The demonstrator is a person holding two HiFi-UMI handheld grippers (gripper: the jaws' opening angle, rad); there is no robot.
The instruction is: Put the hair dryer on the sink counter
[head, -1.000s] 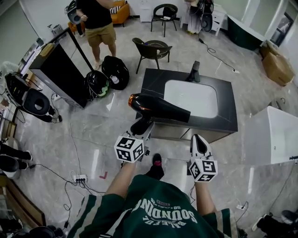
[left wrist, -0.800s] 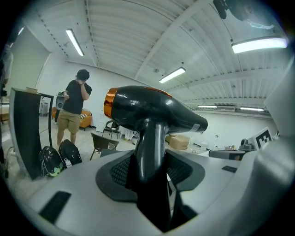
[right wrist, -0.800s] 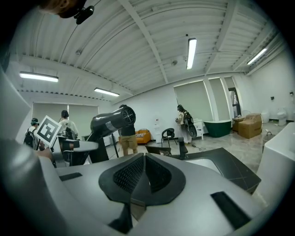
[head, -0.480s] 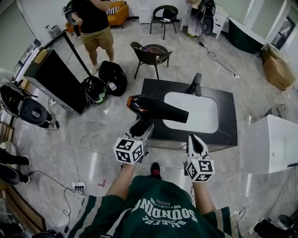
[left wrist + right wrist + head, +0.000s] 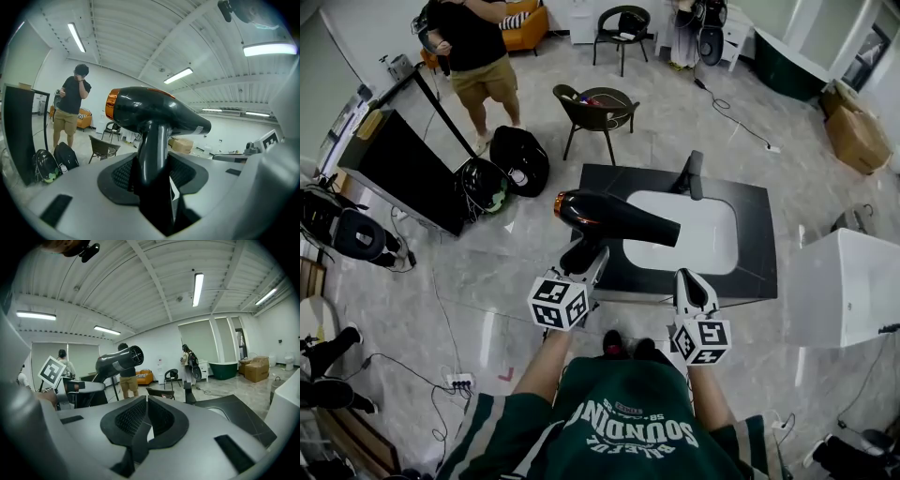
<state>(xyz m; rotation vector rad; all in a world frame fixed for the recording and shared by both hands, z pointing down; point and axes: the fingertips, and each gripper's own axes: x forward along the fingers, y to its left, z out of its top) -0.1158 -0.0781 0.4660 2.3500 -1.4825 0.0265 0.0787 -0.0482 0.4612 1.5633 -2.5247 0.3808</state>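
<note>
- The hair dryer (image 5: 619, 217) was held up in the air, off the sink counter (image 5: 755, 239). Seen from the head view it hung above the counter's near left corner.
- Its black barrel lay roughly level, with the nozzle pointing right across the white basin (image 5: 694, 232). The orange-ringed rear end reached out past the counter's left edge.
- The left gripper (image 5: 586, 261) pinched the dryer's handle, which hung down from the barrel into its jaws. In the left gripper view the handle filled the gap between the two pads, and both pads pressed on it (image 5: 152, 187).
- The right gripper (image 5: 692, 279) hovered just before the counter's near edge, right of the dryer and apart from it. Its jaws were pressed together with nothing between them (image 5: 146, 420).
- In the right gripper view the dryer (image 5: 117, 361) showed to the left, above the left gripper's marker cube (image 5: 51, 370).
- The counter top was dark, with the basin set in its middle and a black faucet (image 5: 690, 174) standing at its far edge.
- Beyond the counter's far left corner stood a dark chair (image 5: 592, 108).
- Farther left on the floor were two black bags (image 5: 517, 159) and a tall black panel (image 5: 398, 159).
- A person in a black top and tan shorts (image 5: 473, 47) stood near that panel.
</note>
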